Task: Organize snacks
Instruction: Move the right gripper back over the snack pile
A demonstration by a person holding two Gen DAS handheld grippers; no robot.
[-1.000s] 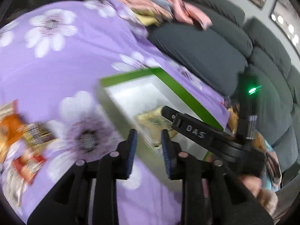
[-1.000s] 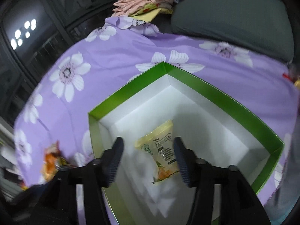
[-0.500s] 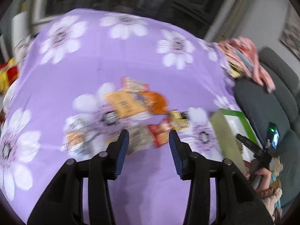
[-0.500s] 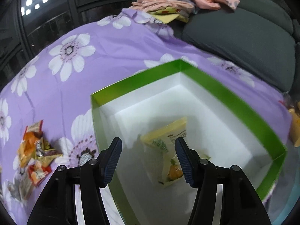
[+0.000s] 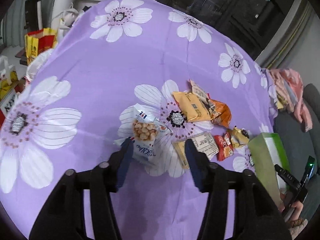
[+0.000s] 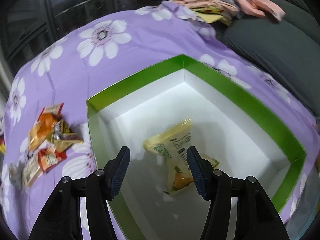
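in green box (image 6: 236, 84), yellow packet (image 6: 176, 156) lengthwise toward far corner; both tools wide open, empty.

A white-and-blue snack bag (image 5: 144, 138) with a window of round puffs lies flat between the spread fingers of the left claw (image 5: 157, 160). Right of it sit a beige packet (image 5: 202, 146), red packet (image 5: 224, 147), and orange bags (image 5: 202, 108). A yellow packet (image 6: 174, 156) lies in the green-rimmed white box (image 6: 230, 84), under the right claw (image 6: 158, 172).
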